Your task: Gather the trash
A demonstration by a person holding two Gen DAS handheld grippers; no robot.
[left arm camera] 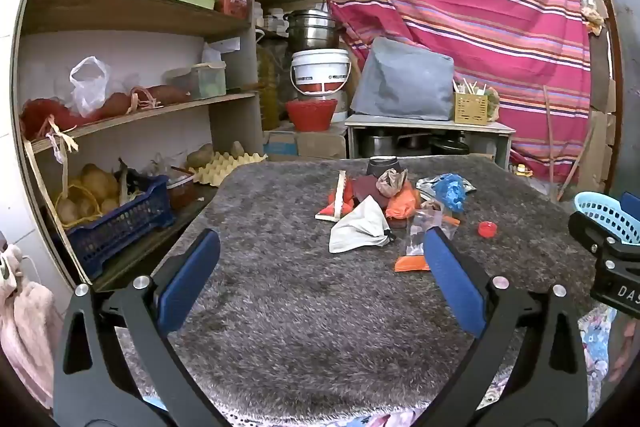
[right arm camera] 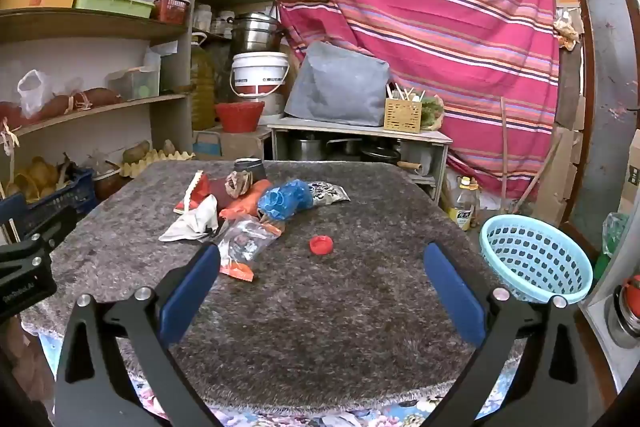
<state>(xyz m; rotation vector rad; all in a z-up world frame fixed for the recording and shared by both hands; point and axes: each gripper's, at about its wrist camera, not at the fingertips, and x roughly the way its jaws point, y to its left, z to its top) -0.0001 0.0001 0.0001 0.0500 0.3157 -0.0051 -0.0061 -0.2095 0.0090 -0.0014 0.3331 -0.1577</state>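
A heap of trash lies at the far middle of the grey shaggy table [left arm camera: 280, 287] [right arm camera: 360, 307]: a white crumpled paper [left arm camera: 358, 227] [right arm camera: 192, 221], a clear wrapper with orange ends [left arm camera: 420, 239] [right arm camera: 244, 247], a blue crumpled plastic [left arm camera: 450, 189] [right arm camera: 286, 201], orange wrappers [left arm camera: 402, 205] [right arm camera: 244, 205] and a red bottle cap [left arm camera: 487, 229] [right arm camera: 321, 245]. A light blue basket [right arm camera: 534, 259] [left arm camera: 604, 217] stands off the table's right edge. My left gripper [left arm camera: 320, 259] is open and empty, short of the heap. My right gripper [right arm camera: 320, 267] is open and empty, just short of the cap.
Shelves [left arm camera: 132, 115] with bags, boxes, a blue crate [left arm camera: 120, 223] and an egg tray line the left side. A white bucket [left arm camera: 320, 71], pots and a low cabinet [left arm camera: 428, 135] stand behind the table. A striped cloth [right arm camera: 420, 27] hangs at the back.
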